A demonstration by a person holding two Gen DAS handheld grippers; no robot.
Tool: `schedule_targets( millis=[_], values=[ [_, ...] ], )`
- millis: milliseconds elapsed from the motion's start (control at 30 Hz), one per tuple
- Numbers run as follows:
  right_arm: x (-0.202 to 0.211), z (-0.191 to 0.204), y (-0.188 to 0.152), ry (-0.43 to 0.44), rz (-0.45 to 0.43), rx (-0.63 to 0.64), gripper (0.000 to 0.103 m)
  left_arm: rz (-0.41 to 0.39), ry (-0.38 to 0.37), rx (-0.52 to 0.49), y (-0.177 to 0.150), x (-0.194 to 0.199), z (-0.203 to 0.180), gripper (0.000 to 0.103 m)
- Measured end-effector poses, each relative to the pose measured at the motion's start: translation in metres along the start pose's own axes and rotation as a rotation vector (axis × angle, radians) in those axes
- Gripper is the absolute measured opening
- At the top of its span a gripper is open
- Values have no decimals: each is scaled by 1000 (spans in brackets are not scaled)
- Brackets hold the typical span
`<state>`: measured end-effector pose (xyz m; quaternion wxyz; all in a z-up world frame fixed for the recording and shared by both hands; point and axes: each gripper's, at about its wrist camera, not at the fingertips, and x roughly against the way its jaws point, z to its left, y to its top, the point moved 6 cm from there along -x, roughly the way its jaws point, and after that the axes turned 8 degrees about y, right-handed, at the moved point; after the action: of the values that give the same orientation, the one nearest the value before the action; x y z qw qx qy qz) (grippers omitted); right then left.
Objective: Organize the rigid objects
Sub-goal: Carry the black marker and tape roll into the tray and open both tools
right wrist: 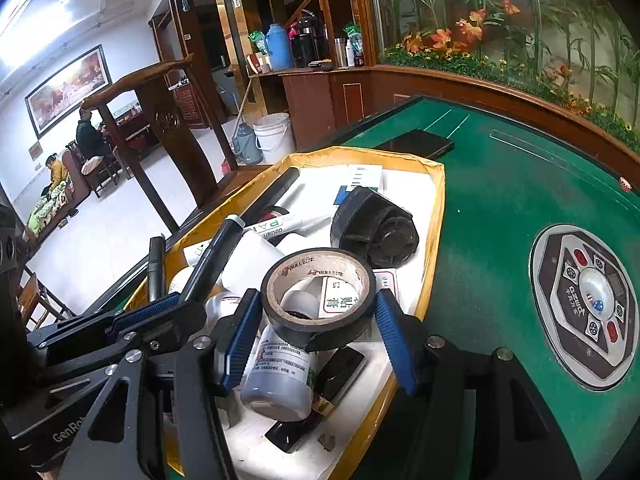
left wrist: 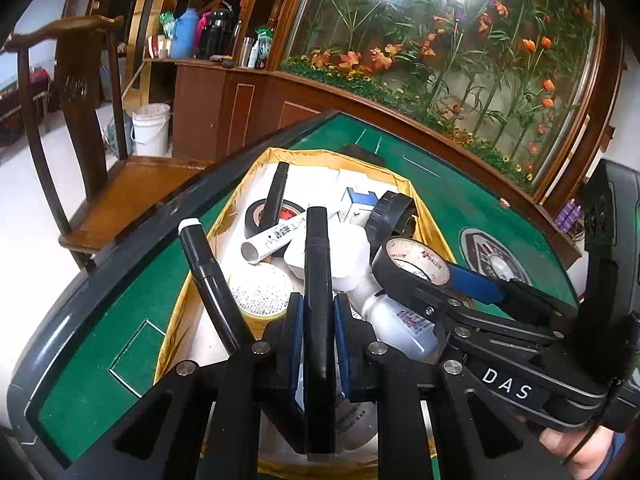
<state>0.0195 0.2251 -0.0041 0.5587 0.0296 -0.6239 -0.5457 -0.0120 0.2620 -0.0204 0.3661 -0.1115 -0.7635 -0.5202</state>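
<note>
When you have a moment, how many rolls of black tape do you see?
2. One roll of black tape is held in the right gripper above the box; another lies inside, under a black marker. More may be hidden.

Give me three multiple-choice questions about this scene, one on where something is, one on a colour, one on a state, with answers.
1. Where is the second roll of black tape that no gripper holds?
A. in the yellow-rimmed box
B. on the chair seat
C. on the bare green felt

2. What colour are the gripper pads?
A. red
B. blue
C. white

3. What is the left gripper doing?
A. hanging open
B. clamped on a black marker
C. clamped on a white bottle

Answers: 1 A, the roll lies among the clutter inside the box. 2 B, both ribbed pads around the right gripper's tape roll are blue. 3 B, the marker stands pinched between the left pads.
</note>
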Motion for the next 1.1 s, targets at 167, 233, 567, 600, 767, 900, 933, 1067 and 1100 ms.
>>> schedule_targets(
  millis=[167, 233, 567, 600, 767, 900, 933, 1067, 1100],
  values=[
    [3, 2, -6, 2, -15, 5, 58, -7, 14, -5, -1, 1, -3, 15],
    [4, 2, -6, 1, -19, 10, 58, -8, 22, -6, -1, 1, -4, 15],
    [4, 2, -8, -3, -22, 14, 58, -10, 42, -5, -3, 3, -5, 15],
    [4, 2, -8, -3, -22, 14, 58, -10, 43, -5, -3, 3, -5, 14],
    [4, 2, -8, -3, -23, 14, 58, -10, 43, -6, -3, 3, -4, 14],
    [4, 2, -8, -3, -23, 15, 58, -10, 45, -7, -3, 3, -4, 14],
    [4, 2, -9, -3, -23, 15, 58, -10, 45, -7, -3, 3, -4, 14],
    [4, 2, -9, -4, -23, 15, 58, -11, 48, -7, -3, 3, -4, 14],
    [4, 2, -9, -4, -23, 15, 58, -11, 48, -7, -3, 3, -4, 15]
  ],
)
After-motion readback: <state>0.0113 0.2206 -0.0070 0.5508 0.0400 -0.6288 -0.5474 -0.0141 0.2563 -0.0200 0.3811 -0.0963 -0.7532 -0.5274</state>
